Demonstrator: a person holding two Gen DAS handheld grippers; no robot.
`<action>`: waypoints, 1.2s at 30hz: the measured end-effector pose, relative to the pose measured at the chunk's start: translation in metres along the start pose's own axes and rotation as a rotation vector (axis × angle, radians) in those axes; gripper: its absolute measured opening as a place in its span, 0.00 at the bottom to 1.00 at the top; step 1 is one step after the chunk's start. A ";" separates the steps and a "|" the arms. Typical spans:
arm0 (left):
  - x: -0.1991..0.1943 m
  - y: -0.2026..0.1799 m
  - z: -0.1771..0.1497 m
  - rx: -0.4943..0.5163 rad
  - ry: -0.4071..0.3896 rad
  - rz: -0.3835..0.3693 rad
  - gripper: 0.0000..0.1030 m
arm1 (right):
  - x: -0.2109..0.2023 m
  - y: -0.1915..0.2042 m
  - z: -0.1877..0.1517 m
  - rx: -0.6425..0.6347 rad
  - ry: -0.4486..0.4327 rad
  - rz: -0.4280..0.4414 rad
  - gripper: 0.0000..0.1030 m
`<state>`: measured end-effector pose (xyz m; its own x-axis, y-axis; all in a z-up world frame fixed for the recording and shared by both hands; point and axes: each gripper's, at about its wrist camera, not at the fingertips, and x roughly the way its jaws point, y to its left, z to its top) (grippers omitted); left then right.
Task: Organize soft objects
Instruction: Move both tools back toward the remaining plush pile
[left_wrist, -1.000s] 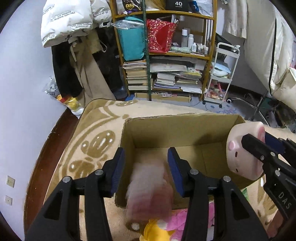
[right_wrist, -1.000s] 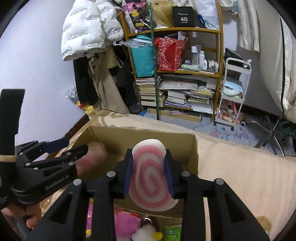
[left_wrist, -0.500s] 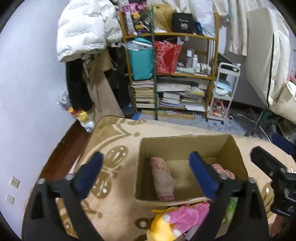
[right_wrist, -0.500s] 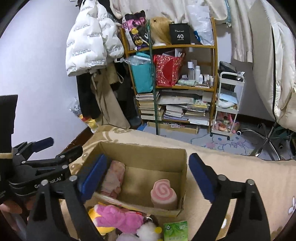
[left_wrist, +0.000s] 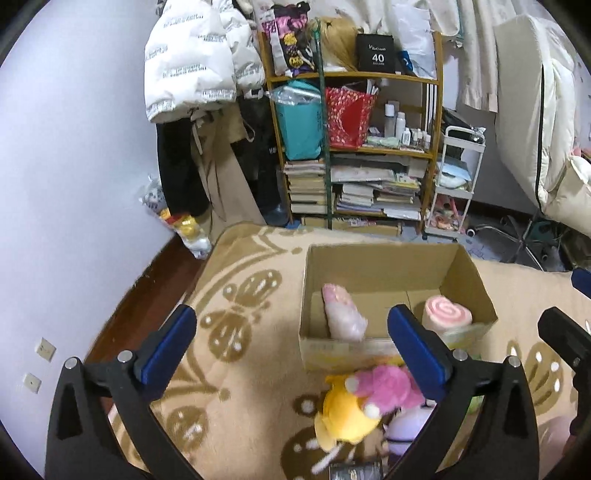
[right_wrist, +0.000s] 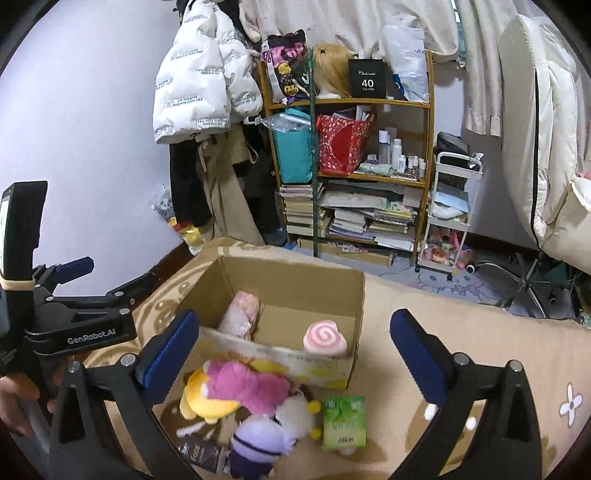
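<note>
Soft toys are the matter here: two already lie in the cardboard box (right_wrist: 343, 280) on the patterned blanket (right_wrist: 461, 332), a pale pink plush (right_wrist: 242, 314) at its left side and a pink-swirl roll cushion (right_wrist: 325, 338) at its right front corner. We count four more just in front of the box's near wall, heaped together: a yellow plush (right_wrist: 205, 397), a bright pink plush (right_wrist: 247, 384) lying across it, a purple plush (right_wrist: 258, 443) and a small white plush (right_wrist: 297, 415). A green packet (right_wrist: 343, 422) lies beside them and a dark packet (right_wrist: 201, 450) at the heap's near edge; one of each.

Our left gripper (left_wrist: 291, 345) and right gripper (right_wrist: 295, 349) both stand wide, their jaws having just been opening, with nothing between the pads.

The step in hand, we judge, is reaching for the next toys. We would do well to take the pink one on top first, pinching its body and not a loose limb, so the heap does not drag along. The other tong can take the white or purple toy, kept apart so the two do not cross above the box.
</note>
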<state>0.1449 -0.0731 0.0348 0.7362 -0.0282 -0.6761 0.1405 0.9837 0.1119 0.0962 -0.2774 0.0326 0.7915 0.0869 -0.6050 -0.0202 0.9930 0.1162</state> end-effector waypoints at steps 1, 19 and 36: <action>-0.001 0.000 -0.005 0.002 0.004 0.010 0.99 | 0.000 0.000 -0.001 0.000 0.005 0.002 1.00; 0.028 0.006 -0.072 0.005 0.147 0.001 0.99 | 0.016 -0.013 -0.044 0.025 0.130 -0.003 1.00; 0.060 -0.018 -0.087 0.043 0.196 -0.077 0.99 | 0.062 -0.026 -0.074 0.074 0.273 -0.024 1.00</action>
<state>0.1289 -0.0771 -0.0708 0.5799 -0.0636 -0.8122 0.2221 0.9715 0.0825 0.1005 -0.2915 -0.0665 0.5975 0.0912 -0.7967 0.0495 0.9874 0.1502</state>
